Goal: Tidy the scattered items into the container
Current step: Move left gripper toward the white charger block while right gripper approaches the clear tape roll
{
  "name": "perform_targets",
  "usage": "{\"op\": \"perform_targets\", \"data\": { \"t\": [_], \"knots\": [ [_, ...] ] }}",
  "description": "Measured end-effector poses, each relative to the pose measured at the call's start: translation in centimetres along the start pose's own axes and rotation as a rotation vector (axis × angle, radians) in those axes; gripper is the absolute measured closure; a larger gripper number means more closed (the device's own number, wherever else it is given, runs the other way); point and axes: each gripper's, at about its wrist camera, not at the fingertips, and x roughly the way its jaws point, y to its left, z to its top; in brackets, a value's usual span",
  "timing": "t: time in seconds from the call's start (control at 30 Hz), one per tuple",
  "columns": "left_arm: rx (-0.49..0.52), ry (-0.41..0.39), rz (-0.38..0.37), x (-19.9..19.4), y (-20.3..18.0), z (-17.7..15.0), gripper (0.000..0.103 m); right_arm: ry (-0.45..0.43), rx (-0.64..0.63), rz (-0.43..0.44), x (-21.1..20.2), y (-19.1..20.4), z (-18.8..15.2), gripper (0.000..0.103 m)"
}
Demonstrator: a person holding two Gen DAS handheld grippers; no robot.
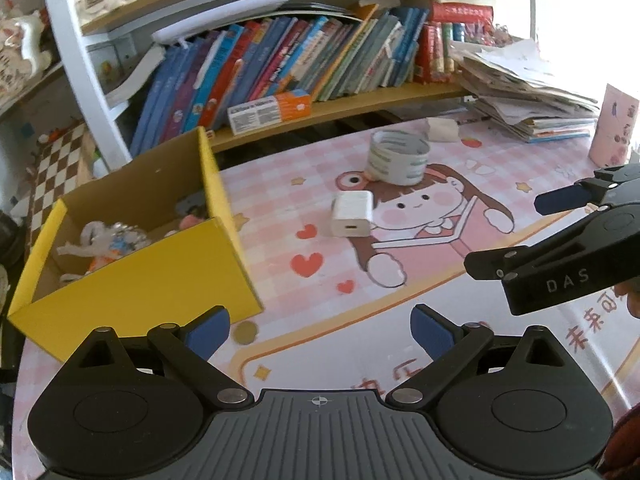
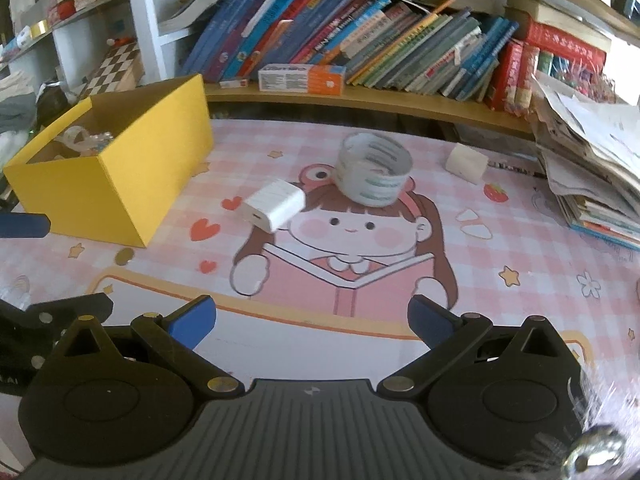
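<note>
Both sets of jaws stand spread wide with nothing between them. The left gripper hangs low over the near edge of the counter, its left blue pad just in front of the near corner of the yellow box. The right gripper hovers over the bare white strip at the near side of the pink cartoon mat, and in the left wrist view it shows at the right edge as a black body marked DAS, its blue-tipped fingers pointing in toward the middle of the counter.

The yellow box sits open at the left of the counter (its cardboard inside holds a jumble of small things, among them something white and silvery and something pink, too blurred to name). A small round coin lies flat on the mat just beside the box's near corner, outside it.

Out on the mat, a white charger block lies on the cartoon girl's hair, its port facing the cameras. Just behind it stands a roll of tape on its edge-ring, open side up. Farther back to the right, near the shelf, lies a small white block. All three are well apart from the box.

Behind the counter runs a shelf of leaning books, and a stack of papers sits at the right.
</note>
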Motion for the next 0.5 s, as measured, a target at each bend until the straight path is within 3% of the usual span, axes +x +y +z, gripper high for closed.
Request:
{"op": "perform_targets", "data": {
  "t": [0.5],
  "knots": [
    [0.019, -0.021, 0.027, 2.6, -2.5, 3.9, 0.004, -0.043, 0.005, -0.001, 1.7, -4.7, 2.8, 0.0]
  ]
}}
